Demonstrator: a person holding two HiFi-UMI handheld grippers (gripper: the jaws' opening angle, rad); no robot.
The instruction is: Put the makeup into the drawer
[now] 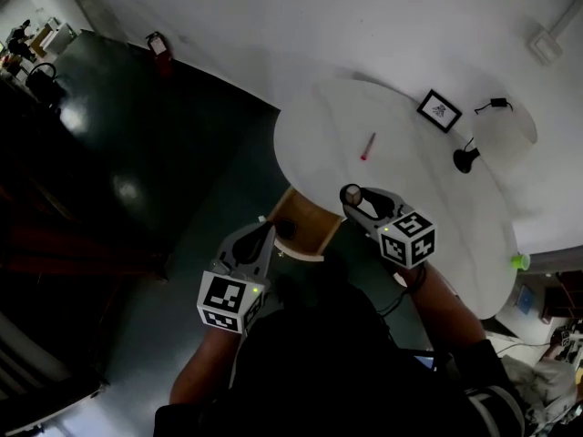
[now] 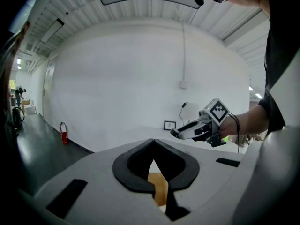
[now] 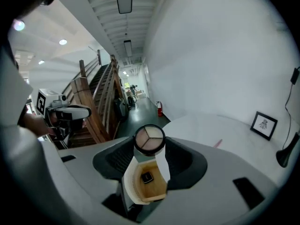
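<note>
One dark drawer item, perhaps makeup: right gripper view only

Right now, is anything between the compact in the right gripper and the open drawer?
Nothing visible does. The compact is clamped in the right gripper, and the drawer stands open beyond it. Only a small dark item lies on its floor. The left gripper is off to one side.
</note>
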